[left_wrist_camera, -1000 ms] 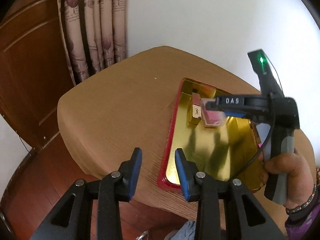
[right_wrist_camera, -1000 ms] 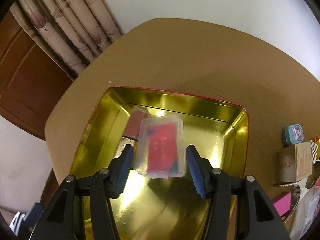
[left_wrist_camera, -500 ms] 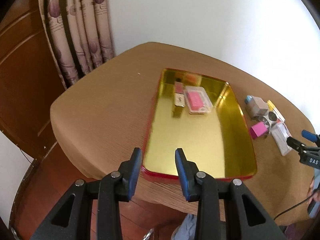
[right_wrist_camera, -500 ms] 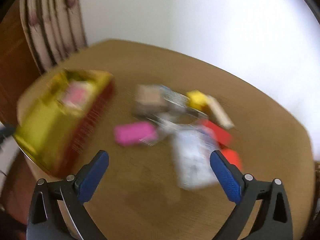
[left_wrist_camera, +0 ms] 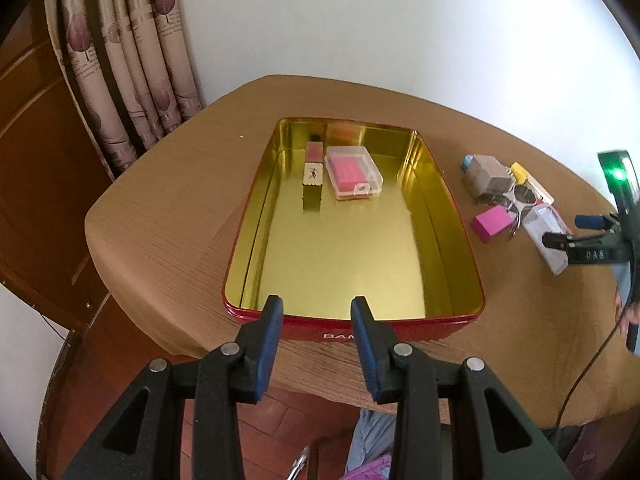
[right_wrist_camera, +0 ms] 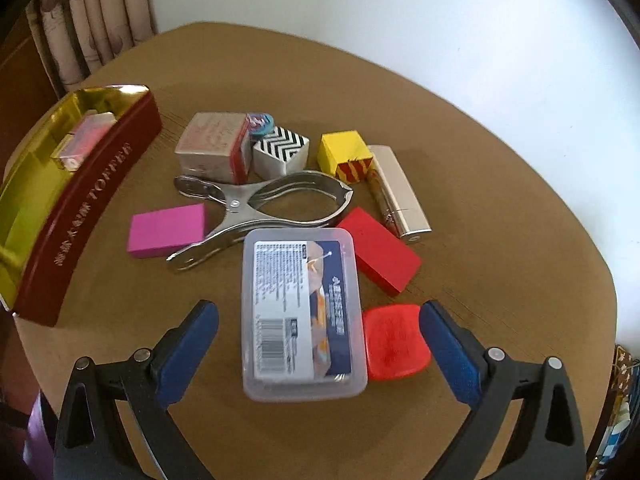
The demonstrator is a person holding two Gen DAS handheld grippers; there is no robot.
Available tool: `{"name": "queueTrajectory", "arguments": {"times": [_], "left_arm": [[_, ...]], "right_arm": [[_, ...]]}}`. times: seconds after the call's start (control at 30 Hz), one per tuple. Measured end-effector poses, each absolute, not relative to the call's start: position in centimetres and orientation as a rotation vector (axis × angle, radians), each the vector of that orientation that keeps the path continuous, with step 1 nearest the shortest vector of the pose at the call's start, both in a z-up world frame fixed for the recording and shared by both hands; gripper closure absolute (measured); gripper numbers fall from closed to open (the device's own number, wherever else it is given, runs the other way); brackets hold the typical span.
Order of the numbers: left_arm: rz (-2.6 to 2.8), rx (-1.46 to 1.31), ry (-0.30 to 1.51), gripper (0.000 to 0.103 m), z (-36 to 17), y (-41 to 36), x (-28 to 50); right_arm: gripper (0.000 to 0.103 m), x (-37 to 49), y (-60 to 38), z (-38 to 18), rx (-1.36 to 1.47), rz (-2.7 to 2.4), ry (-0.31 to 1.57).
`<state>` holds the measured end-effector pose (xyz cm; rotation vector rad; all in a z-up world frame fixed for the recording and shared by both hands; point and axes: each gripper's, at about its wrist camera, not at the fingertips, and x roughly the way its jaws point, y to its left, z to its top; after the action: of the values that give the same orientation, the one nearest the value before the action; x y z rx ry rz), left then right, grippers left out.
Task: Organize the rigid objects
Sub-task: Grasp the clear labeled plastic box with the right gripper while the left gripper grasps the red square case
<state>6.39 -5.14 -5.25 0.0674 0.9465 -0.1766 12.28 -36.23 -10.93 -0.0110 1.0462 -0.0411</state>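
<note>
On the brown desk (right_wrist_camera: 460, 152), the red-and-gold tin (right_wrist_camera: 86, 196) sits at nine o'clock, pile at twelve; the right tool (right_wrist_camera: 318, 344), spread wide, straddles a clear plastic case (right_wrist_camera: 300, 316), likely grasping next beside a crowding red lid (right_wrist_camera: 396, 342), while the left tool (left_wrist_camera: 317, 340), half-spread, holds nothing.

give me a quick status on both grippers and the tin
Left gripper open, empty, at tin rim. Right gripper open over clear labelled case. Nothing blocking.
</note>
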Motion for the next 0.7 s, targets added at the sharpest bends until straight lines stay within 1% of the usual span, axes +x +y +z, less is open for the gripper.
{"name": "queueTrajectory", "arguments": {"times": [0.03,0.1,0.13,0.23,0.33,0.5,0.7], "left_arm": [[-0.179,0.076,0.947,0.067,-5.4,-5.3,6.4],[-0.181,0.091,0.936,0.067,-5.4,-5.4,6.3],[-0.181,0.107,0.927,0.067,-5.4,-5.6,6.2],[-0.181,0.148,0.905,0.067,-5.4,-6.2,5.9],[-0.212,0.167,0.886,0.067,-5.2,-6.7,5.4],[-0.300,0.199,0.841,0.067,-4.4,-8.0,4.2],[-0.495,0.231,0.851,0.067,-3.4,-11.4,2.3]], "right_arm": [[0.007,12.6,-36.2,-11.1,-0.009,-0.032,1.055],[0.027,13.4,-35.9,-11.6,-0.022,-0.028,1.084],[0.042,13.7,-35.7,-11.9,-0.024,-0.021,1.107],[0.043,13.6,-35.0,-11.5,-0.035,-0.019,1.096],[0.043,11.6,-34.9,-10.1,0.030,-0.013,1.044],[0.047,4.6,-36.3,-8.3,0.161,-0.069,0.954],[0.047,-2.5,-41.7,-10.3,0.291,-0.171,0.943]]}}
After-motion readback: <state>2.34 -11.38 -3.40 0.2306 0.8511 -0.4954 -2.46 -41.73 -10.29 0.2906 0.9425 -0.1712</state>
